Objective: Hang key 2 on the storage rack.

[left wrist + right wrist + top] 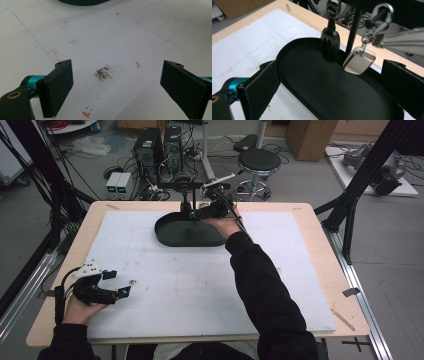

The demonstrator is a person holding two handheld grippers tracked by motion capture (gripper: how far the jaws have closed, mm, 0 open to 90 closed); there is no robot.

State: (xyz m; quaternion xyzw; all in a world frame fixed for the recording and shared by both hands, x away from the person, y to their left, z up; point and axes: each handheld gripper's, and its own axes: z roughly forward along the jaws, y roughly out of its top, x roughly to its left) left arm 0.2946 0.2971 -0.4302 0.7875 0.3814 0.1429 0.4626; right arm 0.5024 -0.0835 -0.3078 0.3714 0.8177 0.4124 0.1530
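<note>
A black oval tray (pixel 165 234) lies at the far middle of the white mat, with a thin black stand (pixel 184 195) rising from its back edge. In the right gripper view a black key fob (pixel 330 46) and a silver-rimmed tan tag (pixel 359 61) hang on clips beside the stand's post (pixel 353 30), just over the tray (pixel 287 51). My right gripper (pixel 332 85) hovers over the tray in front of them, open, with nothing between its pads. At the near left my left gripper (pixel 118 282) rests open on the mat, its jaws wide apart over bare stained mat (pixel 103 73).
The white mat (pixel 200 285) covers most of the wooden table (pixel 320 235). A tiny pale object (pixel 132 281) lies just right of the left gripper. Beyond the far edge stand a black stool (pixel 259 161) and computer towers (pixel 150 147). Black frame poles flank both sides.
</note>
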